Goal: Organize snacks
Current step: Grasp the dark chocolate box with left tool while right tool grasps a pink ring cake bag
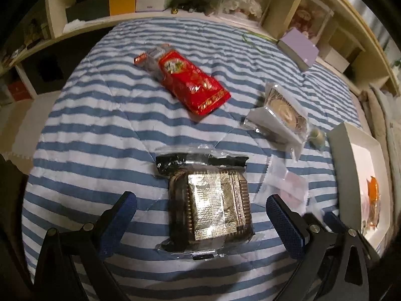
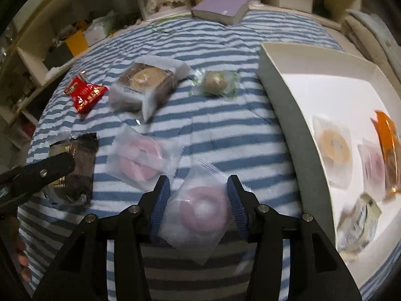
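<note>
R claw point(image 2: 198, 200) narrow, pads closing on pink snack point(image 2: 200, 210) on bed point(image 2: 225, 135); box point(image 2: 295, 115) lies to its right. L claw point(image 1: 200, 215) wide, straddling foil snack point(image 1: 210, 208), long axis running away from claw.

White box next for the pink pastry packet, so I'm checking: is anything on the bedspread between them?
Nothing visible: only bare striped bedspread lies between the pink pastry packet and the white box wall.

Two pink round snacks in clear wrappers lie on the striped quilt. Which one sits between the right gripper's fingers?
The nearer pink ring snack, bracketed by the right gripper; the other pink snack lies farther left, outside it.
</note>
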Demonstrator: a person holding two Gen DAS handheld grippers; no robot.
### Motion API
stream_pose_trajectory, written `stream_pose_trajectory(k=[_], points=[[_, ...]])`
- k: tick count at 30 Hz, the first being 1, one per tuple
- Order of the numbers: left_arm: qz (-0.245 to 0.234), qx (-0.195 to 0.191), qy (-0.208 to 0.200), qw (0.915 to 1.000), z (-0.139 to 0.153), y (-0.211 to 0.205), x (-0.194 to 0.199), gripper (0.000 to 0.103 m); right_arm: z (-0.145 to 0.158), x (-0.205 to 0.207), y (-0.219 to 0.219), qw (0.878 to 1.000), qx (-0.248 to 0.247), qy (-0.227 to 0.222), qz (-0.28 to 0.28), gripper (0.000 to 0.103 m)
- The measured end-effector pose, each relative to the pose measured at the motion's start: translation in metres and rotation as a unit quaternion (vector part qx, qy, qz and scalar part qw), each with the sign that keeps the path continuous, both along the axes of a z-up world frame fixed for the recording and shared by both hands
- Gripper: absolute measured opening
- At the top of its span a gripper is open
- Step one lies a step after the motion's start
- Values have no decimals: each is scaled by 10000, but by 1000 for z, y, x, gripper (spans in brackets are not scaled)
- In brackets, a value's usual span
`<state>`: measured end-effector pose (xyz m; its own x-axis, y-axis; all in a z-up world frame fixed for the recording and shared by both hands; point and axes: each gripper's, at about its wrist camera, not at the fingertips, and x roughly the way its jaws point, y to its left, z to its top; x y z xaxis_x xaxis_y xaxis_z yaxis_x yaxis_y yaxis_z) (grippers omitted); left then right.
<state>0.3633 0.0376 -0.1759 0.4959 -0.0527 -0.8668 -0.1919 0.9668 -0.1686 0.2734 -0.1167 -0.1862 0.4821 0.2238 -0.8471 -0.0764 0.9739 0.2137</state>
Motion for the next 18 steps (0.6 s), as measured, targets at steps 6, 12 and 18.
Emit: stream_pose_trajectory(k=[6,12,18], points=[[94,166,55,9998,-14,-6,6,103,-13,-17,-10,9984,108,431,-355,72],[231,373,160,9989,-20,-12,11,103,-12,-13,-20,9953,525,541,-604,73],[190,465,178,9986,-20,-13,17,99,-13,-10,-15,9978,208,477,-400,58]])
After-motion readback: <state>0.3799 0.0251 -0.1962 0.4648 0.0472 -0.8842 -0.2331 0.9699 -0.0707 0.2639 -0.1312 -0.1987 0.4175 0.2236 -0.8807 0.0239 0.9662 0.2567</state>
